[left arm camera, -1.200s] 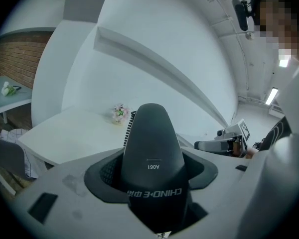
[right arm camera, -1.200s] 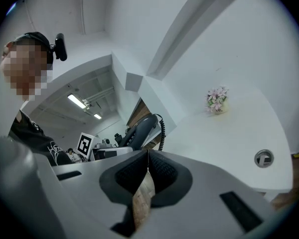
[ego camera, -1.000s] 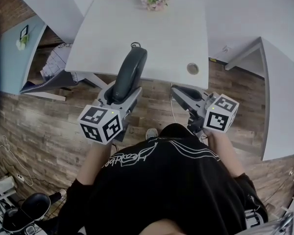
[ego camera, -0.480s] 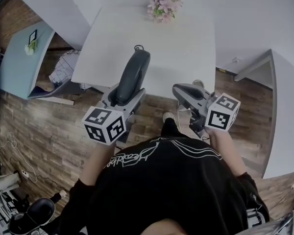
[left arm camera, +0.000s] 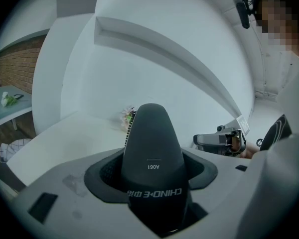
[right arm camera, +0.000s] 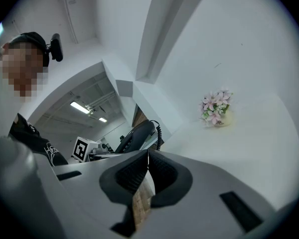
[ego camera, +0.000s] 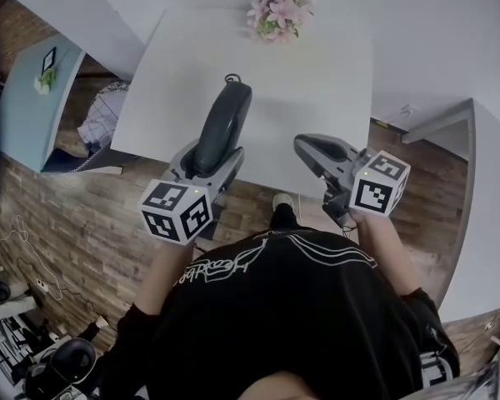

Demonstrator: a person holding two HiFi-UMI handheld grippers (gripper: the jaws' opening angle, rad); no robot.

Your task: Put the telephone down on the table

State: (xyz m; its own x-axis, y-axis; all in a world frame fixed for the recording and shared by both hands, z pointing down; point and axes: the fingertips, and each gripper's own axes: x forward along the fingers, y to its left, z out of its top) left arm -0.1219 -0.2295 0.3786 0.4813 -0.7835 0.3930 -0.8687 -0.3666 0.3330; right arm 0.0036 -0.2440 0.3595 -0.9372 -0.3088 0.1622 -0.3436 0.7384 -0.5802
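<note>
- the white bench [ego camera: 317,82] is the biggest thing here, bare apart from one small decoration at its far edge.
- the left hand-held gripper [ego camera: 207,163] is clamped on the telephone. its jaws are spread wide around the lower end.
- the right hand-held gripper [ego camera: 312,150] has its jaws pinched together on nothing. it hangs at the near edge of the bench, off to the side of the other one.
- the telephone [ego camera: 221,127] is a dark handset held up in the air, poking forward over the near part of the bench. it doesn't look set down yet.
- my guess on handling: hard smooth plastic, stiff and fairly light. the curved back could rock once it's laid flat, and the shell looks slippery, so a hold round the narrower middle seems safest.
- the flowers [ego camera: 277,11], pink ones in a little pot, sit well clear at the far edge.
- the coiled cord [right arm camera: 159,133] hangs off the handset's far end. it's springy and might tug a bit.
- compared with a second back, the bench sits closer under both grippers, the handset reaches further over it, and the grip looks the same.
</note>
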